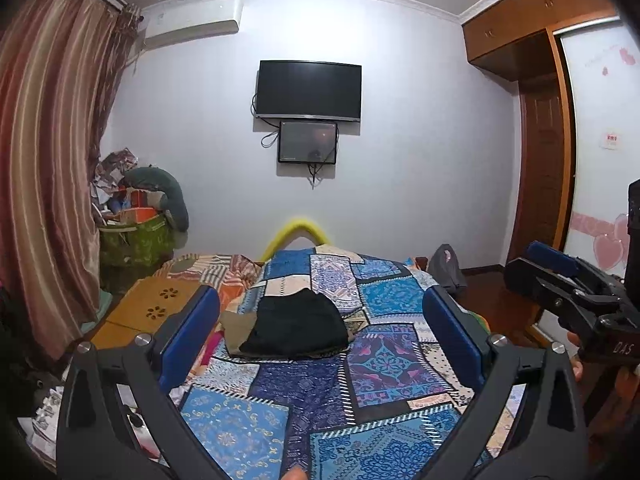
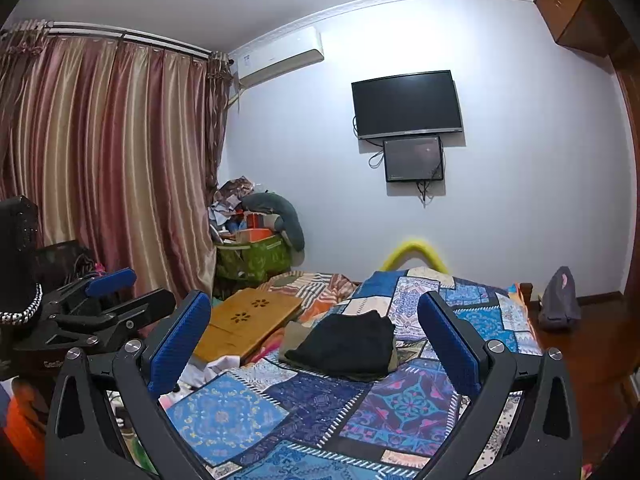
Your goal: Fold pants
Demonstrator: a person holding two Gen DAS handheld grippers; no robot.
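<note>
Black pants (image 1: 298, 327) lie in a folded pile on the patchwork bedspread (image 1: 384, 364), partly on top of a tan garment (image 1: 237, 330). They also show in the right wrist view (image 2: 348, 346). My left gripper (image 1: 320, 320) is open and empty, held above the bed well short of the pants. My right gripper (image 2: 314, 326) is open and empty, also raised back from them. The right gripper shows at the right edge of the left wrist view (image 1: 560, 280), and the left gripper shows at the left of the right wrist view (image 2: 108, 300).
A wooden lap table (image 2: 248, 324) lies on the bed's left side. A green bin of clutter (image 2: 256, 256) stands by the curtain (image 2: 112, 168). A grey bag (image 2: 560, 300) sits on the floor right of the bed. A TV (image 1: 308, 90) hangs on the far wall.
</note>
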